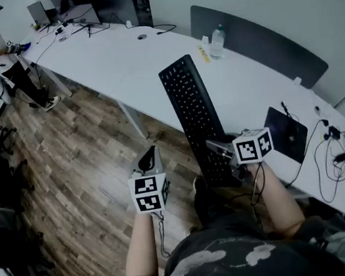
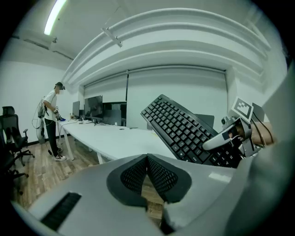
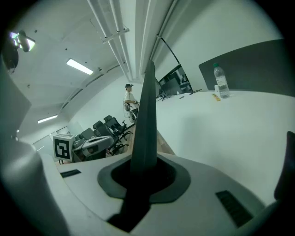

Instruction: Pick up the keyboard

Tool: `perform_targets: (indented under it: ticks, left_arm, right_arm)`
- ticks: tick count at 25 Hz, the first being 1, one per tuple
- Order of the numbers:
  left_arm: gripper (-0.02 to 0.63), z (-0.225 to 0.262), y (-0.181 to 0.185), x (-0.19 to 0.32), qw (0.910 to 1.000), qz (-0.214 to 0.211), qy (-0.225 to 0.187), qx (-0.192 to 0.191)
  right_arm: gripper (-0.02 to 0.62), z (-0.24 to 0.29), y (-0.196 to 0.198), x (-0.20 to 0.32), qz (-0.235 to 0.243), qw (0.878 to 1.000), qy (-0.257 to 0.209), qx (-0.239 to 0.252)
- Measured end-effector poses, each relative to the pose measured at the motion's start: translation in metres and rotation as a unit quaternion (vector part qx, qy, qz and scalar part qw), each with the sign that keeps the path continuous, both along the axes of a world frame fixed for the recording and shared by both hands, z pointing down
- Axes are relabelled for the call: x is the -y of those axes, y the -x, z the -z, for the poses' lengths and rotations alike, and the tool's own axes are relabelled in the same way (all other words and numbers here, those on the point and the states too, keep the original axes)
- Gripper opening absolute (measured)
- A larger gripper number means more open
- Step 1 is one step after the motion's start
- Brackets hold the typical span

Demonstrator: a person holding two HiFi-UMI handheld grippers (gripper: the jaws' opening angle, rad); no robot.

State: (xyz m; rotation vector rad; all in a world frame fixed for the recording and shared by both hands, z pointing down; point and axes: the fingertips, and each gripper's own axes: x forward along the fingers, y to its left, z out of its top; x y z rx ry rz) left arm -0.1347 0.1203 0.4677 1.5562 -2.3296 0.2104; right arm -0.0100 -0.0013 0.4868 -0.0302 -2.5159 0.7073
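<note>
Wood-plank floor fills the left of the head view, and my left gripper (image 1: 151, 158) hangs over it, off the desk's (image 1: 119, 65) near edge. Its jaws are pressed together with nothing between them, which its own view confirms (image 2: 147, 159).

Next to the right is the black keyboard (image 1: 195, 115). It is off the desk, with its far end reaching out above the white top and its near end hanging past the near edge. From the left gripper view it sits tilted in the air (image 2: 184, 131). I can't say from the head view whether the far end fully clears the surface, but it looks lifted.

My right gripper (image 1: 221, 150) has the near short end, jaws narrow and clamped on the slab, which runs edge-on between them in its own view (image 3: 143, 170).

I judge the keyboard light and stiff, a hard plastic board that won't sag. Held at one end, its length will lever against the pads and it may twist. Keycaps give and can slip, so the plain frame edge is the better hold, and a second grip nearer the middle would steady it.

Further right, a water bottle (image 1: 216, 40) stands near the desk's far edge, well clear.
</note>
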Motion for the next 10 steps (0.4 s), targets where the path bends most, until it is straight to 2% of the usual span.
perform_targets:
  ticks: [10]
  left_arm:
    - [0.002, -0.005, -0.049, -0.084, 0.9998, 0.011, -0.006, -0.012]
  right_arm:
    - [0.063, -0.005, -0.044, -0.087, 0.006, 1.000, 0.008, 0.011]
